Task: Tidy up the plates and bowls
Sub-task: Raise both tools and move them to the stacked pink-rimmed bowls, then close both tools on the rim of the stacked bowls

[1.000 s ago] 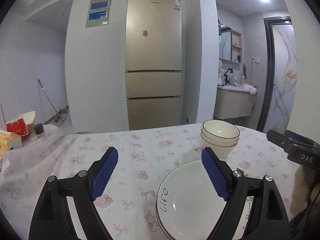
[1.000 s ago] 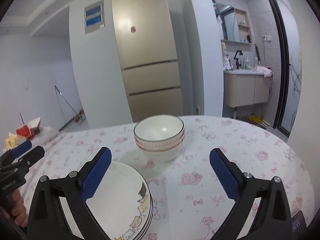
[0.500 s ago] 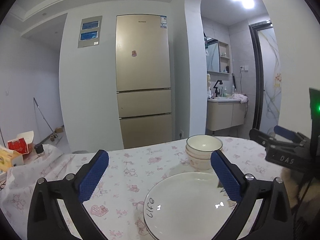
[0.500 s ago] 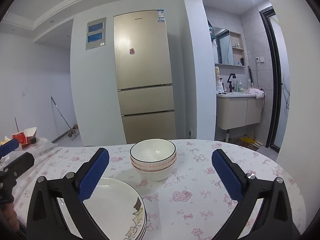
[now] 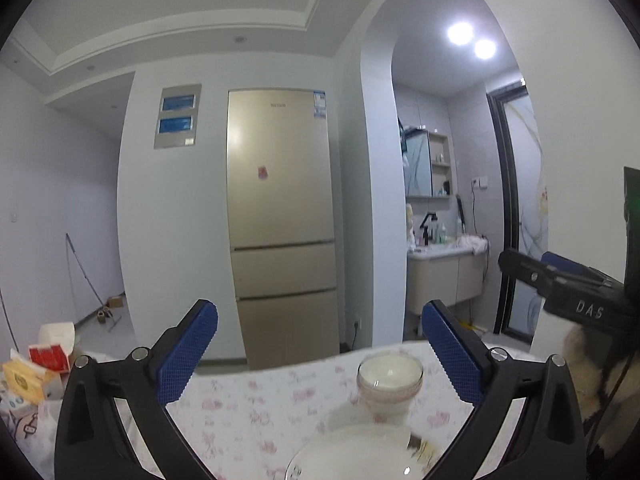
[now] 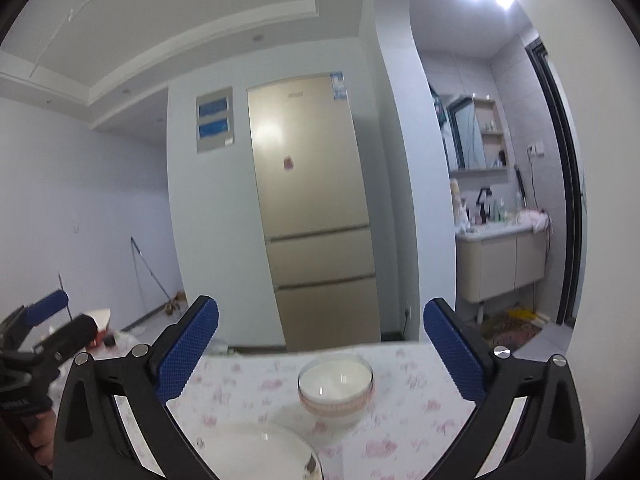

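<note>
Both tools are raised level over the bench, which wears a pink-flowered cloth. The left tool has just been spreading its jaws and grasps nothing; the right tool likewise gapes wide, empty. The stacked bowls stand upright, mouths up, toward the bench's far edge. The stacked plates lie flat just nearer, beside them.
</note>
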{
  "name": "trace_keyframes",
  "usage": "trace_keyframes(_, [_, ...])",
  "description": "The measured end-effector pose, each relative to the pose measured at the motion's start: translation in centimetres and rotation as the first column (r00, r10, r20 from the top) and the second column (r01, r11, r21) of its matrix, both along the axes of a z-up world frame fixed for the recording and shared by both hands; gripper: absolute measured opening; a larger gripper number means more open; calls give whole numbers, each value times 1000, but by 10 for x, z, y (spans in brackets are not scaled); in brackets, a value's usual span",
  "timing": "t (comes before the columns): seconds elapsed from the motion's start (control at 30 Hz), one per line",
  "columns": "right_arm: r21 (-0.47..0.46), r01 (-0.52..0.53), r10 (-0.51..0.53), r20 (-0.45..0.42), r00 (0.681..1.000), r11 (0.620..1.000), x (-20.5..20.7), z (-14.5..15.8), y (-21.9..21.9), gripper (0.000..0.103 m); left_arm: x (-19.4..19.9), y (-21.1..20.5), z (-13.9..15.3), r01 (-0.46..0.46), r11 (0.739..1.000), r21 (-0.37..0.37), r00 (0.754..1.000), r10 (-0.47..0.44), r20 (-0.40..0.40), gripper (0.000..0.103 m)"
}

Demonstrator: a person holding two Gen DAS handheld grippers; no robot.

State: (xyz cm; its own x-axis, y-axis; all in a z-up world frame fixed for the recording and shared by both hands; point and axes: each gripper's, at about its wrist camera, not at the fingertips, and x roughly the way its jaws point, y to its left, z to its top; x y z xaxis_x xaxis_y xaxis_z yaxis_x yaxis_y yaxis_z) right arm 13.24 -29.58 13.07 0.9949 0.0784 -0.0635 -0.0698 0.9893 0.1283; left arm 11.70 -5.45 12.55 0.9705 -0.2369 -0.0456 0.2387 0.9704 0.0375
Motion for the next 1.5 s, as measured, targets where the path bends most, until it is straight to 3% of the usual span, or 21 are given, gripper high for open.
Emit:
trace_keyframes(0.2, [68,-8,-1,129,992,998,-6,41,-14,103,9,-6,30,17,999,-44,999,-14,48,103])
trace_keyframes(0.37, [110,135,-152,164,975,985,2,69,-24,103,28,-23,53,55,996,-69,996,-50,75,103])
trace_keyframes(0.47, [138,137,-156,141,978,981,9,79,-34,103,39,-38,62,58,997,-49,995,-54,82,103])
trace_keyframes(0.67, [154,175,-184,49,982,972,28,67,-53,103,66,-64,71,96,995,-42,995,-96,-6,103])
trace_keyframes(0.83, [158,174,-164,-80,983,972,63,51,-70,103,105,-70,59,102,991,-85,989,-110,-99,103])
trace_keyframes(0.97, [157,178,-149,-180,972,972,98,32,-78,103,146,-67,28,96,990,-106,972,-116,-204,103])
trace_keyframes(1.07, [186,170,-120,-257,959,968,122,14,-86,103,178,-68,6,107,990,-94,941,-132,-313,103])
trace_keyframes(1.23, [290,116,0,-372,928,950,157,-21,-98,103,222,-67,-24,103,986,-131,890,-150,-430,103])
trace_keyframes(1.4, [351,65,114,-468,876,934,188,-61,-106,100,263,-64,-61,109,964,-243,793,-232,-563,103])
trace_keyframes(1.5, [427,46,204,-520,830,903,207,-89,-111,97,288,-62,-89,76,956,-284,733,-247,-634,103])
